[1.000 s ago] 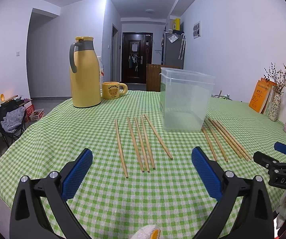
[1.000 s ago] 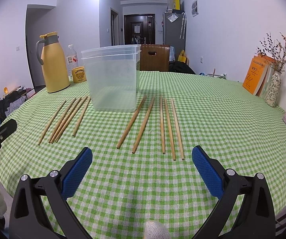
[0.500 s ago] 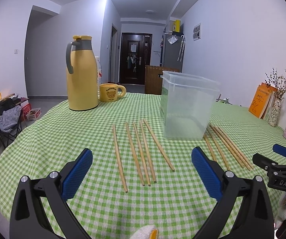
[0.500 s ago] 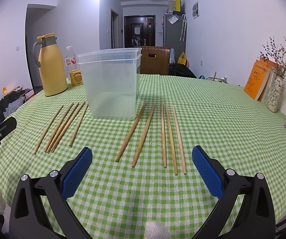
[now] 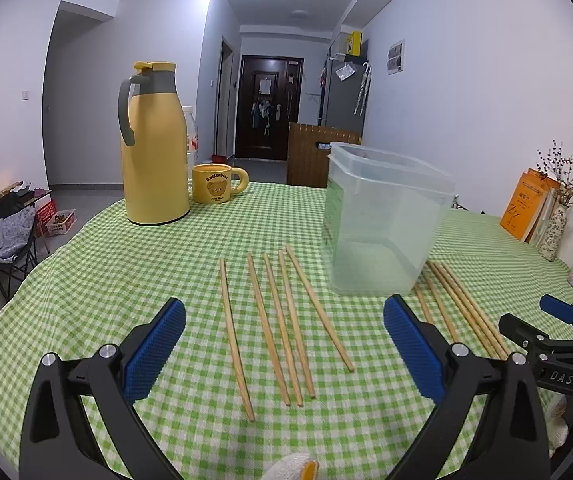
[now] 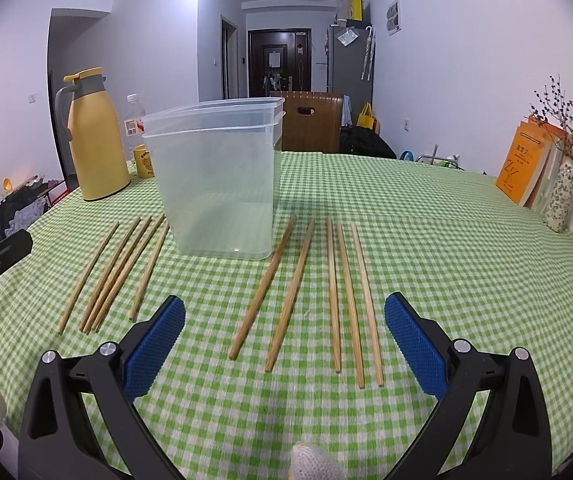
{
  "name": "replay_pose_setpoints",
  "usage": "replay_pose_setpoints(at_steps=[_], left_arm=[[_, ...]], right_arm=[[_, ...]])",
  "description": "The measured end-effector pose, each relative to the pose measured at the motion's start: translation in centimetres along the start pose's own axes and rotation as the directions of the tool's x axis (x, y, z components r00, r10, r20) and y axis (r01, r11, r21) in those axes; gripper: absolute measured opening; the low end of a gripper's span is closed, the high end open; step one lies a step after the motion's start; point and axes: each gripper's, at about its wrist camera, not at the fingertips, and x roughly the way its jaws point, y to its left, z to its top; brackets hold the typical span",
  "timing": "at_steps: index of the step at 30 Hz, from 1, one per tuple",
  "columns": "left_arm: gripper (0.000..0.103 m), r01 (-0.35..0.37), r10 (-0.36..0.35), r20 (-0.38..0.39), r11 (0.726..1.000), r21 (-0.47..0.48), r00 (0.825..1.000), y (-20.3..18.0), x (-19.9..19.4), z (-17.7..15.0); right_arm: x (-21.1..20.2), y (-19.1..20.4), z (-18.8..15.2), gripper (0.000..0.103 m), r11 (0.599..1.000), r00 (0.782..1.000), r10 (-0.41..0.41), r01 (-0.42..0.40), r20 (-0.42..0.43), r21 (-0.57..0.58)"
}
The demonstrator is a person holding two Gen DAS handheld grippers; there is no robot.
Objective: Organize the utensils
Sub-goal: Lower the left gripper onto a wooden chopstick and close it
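Note:
Several wooden chopsticks [image 5: 282, 324] lie in a fan on the green checked tablecloth left of a clear plastic container [image 5: 382, 220]. A second group of chopsticks [image 6: 318, 288] lies to the right of the container [image 6: 214, 180]. My left gripper [image 5: 284, 344] is open and empty, low over the left group. My right gripper [image 6: 284, 344] is open and empty, low over the right group. The right gripper also shows at the right edge of the left wrist view [image 5: 546, 336].
A yellow thermos jug [image 5: 152, 152] and a yellow bear mug [image 5: 216, 182] stand at the back left. Orange books [image 6: 526, 164] and a vase of dried flowers [image 6: 564, 192] stand at the right edge. A wooden chair back [image 6: 306, 120] stands behind the table.
Both grippers have come lower and nearer to the chopsticks. Both stay open and nothing on the table has moved.

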Motion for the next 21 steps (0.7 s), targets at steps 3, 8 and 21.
replay_pose_setpoints(at_steps=[3,8,21], left_arm=[[0.096,-0.002,0.001,-0.036,1.0,-0.012,0.999,0.6,1.2,0.7],[0.096,-0.009,0.004,-0.118,0.999,-0.041,0.993,1.9,3.6,1.9],[0.077,-0.097,0.065,-0.406,0.994,-0.059,0.912,4.7,10.8,3.4]], right_arm=[[0.8,0.0,0.4,0.097,1.0,1.0,-0.001,0.001,-0.001,-0.007],[2.0,-0.3,1.1,0.097,1.0,1.0,-0.007,0.007,0.004,-0.012],[3.7,-1.3,0.8,0.097,0.998,0.996,-0.063,0.062,0.061,0.009]])
